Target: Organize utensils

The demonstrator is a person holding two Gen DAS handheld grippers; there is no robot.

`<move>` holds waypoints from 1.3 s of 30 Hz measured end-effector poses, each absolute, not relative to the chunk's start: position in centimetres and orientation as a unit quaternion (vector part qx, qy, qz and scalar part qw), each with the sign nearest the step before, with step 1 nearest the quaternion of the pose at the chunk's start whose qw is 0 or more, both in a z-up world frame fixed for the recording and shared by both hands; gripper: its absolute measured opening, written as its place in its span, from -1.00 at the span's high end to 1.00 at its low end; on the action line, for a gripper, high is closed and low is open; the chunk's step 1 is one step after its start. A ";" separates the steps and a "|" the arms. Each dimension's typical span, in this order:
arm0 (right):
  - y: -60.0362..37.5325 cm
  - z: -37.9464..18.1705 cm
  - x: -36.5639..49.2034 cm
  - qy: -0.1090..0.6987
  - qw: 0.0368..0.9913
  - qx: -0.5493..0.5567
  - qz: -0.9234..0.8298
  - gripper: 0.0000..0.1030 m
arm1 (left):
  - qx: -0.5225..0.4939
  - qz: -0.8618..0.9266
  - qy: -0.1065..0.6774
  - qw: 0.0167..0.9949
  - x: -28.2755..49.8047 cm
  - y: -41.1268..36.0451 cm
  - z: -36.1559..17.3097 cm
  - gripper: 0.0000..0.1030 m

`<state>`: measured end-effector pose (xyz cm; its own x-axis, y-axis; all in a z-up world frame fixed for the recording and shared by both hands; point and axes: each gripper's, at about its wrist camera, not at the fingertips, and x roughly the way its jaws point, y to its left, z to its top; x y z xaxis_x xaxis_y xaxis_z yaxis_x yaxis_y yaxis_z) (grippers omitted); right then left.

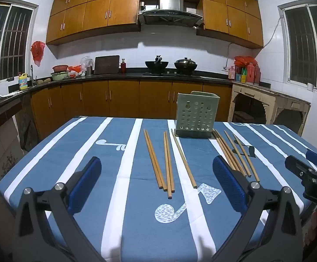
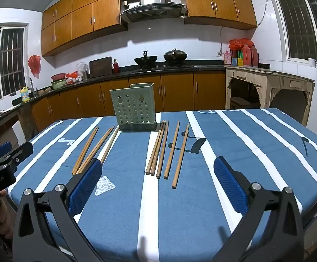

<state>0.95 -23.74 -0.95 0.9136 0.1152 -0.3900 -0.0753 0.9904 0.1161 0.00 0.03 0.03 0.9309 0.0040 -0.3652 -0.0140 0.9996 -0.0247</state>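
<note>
Several wooden chopsticks lie on the blue striped tablecloth in two loose groups. One group (image 1: pixel 166 163) (image 2: pixel 93 150) lies left of a pale green perforated utensil holder (image 1: pixel 196 114) (image 2: pixel 134 107), which stands upright at the table's far side. The other group (image 1: pixel 234 152) (image 2: pixel 165 150) lies right of the holder. My left gripper (image 1: pixel 157 185) hovers open above the near side of the table, nothing between its blue pads. My right gripper (image 2: pixel 158 185) is open and empty too, with the right group ahead of it. Each gripper shows at the edge of the other's view.
The table (image 1: pixel 136 229) (image 2: pixel 256 152) ends in edges at left, right and far side. Behind it runs a kitchen counter (image 1: pixel 125 75) with woks, a cutting board and bottles, over brown cabinets. A worn cream side table (image 2: pixel 267 83) stands at the right wall.
</note>
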 end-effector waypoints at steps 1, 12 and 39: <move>-23.7 -1.0 0.9 0.203 0.977 0.049 0.049 -0.97 | -0.011 0.003 0.185 0.983 0.0 -0.1 0.0 -0.93; -23.6 -1.0 0.9 0.203 0.977 0.048 0.048 -0.97 | -0.012 0.003 0.185 0.983 0.0 0.0 0.0 -0.93; -23.7 -1.1 1.0 0.205 0.976 0.048 0.048 -0.97 | -0.011 0.003 0.186 0.982 0.0 -0.1 0.0 -0.93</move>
<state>1.02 -23.67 -1.08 0.9117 0.1132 -0.3950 -0.0739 0.9908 0.1133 0.00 -0.06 0.00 0.9308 0.0018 -0.3655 -0.0104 0.9997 -0.0214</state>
